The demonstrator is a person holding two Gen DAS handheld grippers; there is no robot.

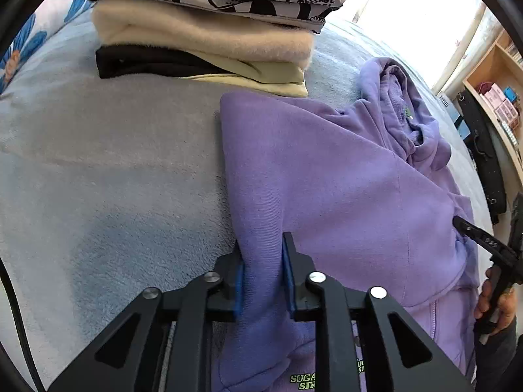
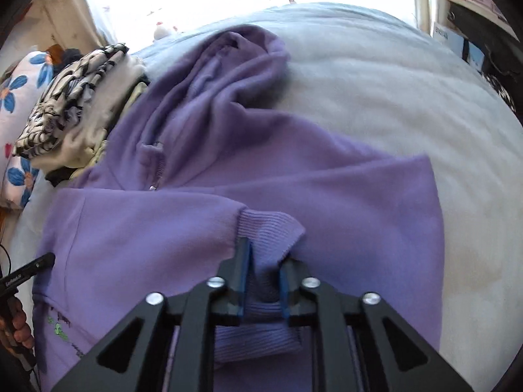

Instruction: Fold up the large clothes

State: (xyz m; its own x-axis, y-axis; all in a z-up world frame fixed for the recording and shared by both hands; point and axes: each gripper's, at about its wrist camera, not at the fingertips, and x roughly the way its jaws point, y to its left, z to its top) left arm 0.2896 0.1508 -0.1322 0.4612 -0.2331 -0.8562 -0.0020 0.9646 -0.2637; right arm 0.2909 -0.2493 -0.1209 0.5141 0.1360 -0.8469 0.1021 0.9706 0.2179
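Observation:
A purple zip hoodie (image 1: 327, 163) lies spread on the bed, its hood (image 1: 402, 104) bunched at the far side. My left gripper (image 1: 261, 248) is shut on a fold of the hoodie's fabric near its left edge. In the right wrist view the same hoodie (image 2: 294, 170) fills the middle, with a sleeve folded across the body. My right gripper (image 2: 265, 254) is shut on the ribbed cuff (image 2: 271, 225) of that sleeve. Green lettering shows on the hoodie's front, low in both views.
A stack of folded clothes (image 1: 202, 32) sits just behind the hoodie, seen again as the stack (image 2: 75, 107). The pale blue blanket (image 1: 98, 163) covers the bed. A flowered pillow (image 2: 19, 98) lies beyond. A wooden shelf (image 1: 497, 91) stands past the bed's right edge. A person's hand (image 1: 490, 297) holds the other gripper's handle.

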